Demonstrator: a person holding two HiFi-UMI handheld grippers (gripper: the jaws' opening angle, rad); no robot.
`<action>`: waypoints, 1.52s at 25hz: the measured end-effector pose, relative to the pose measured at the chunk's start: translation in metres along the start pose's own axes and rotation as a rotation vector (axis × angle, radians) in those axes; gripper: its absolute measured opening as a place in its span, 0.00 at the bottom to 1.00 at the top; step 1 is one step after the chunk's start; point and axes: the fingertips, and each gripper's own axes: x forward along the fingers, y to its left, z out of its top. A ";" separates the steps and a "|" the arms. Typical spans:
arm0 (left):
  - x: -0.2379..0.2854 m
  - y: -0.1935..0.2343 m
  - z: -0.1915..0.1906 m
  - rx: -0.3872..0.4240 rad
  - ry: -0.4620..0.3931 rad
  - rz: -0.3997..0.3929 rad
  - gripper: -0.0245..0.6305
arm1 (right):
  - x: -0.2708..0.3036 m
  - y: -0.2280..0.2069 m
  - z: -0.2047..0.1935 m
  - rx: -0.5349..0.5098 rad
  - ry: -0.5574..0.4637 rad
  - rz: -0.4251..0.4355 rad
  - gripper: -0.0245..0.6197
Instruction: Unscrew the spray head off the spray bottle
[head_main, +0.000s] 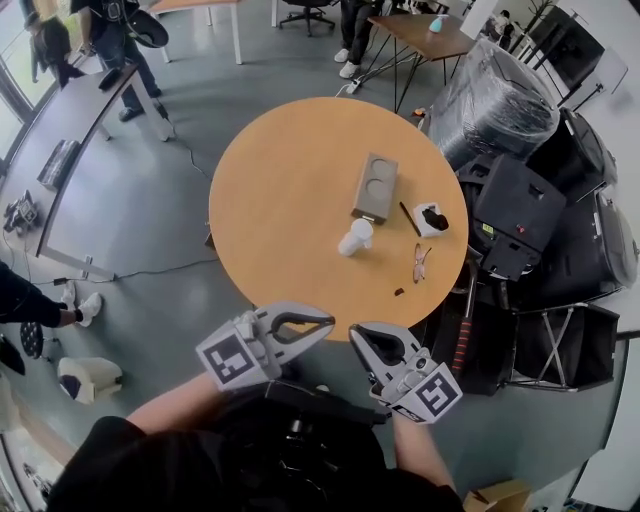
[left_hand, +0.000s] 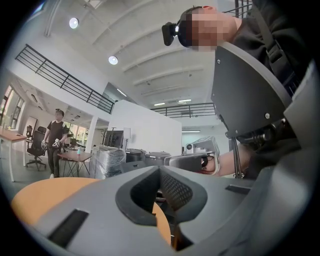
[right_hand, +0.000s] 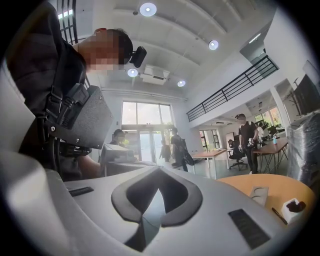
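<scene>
On the table (head_main: 290, 200), spray bottle (head_main: 355, 238)

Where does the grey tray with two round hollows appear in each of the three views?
Head view: the grey tray lies right of centre on the round table.
Left gripper view: not in it; only the table's edge shows at lower left.
Right gripper view: the tray sits at lower right, on the table.
Shared landmark: the round table, seen in all three views.
</scene>
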 end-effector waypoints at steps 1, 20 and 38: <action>-0.001 0.006 -0.001 0.005 0.002 -0.006 0.04 | 0.005 -0.003 0.000 0.000 0.001 -0.008 0.03; 0.024 0.066 -0.016 -0.004 -0.011 -0.004 0.04 | 0.021 -0.070 -0.016 -0.001 0.022 -0.077 0.03; 0.132 0.128 -0.039 -0.048 0.017 0.213 0.05 | -0.013 -0.194 -0.017 -0.012 0.041 0.085 0.03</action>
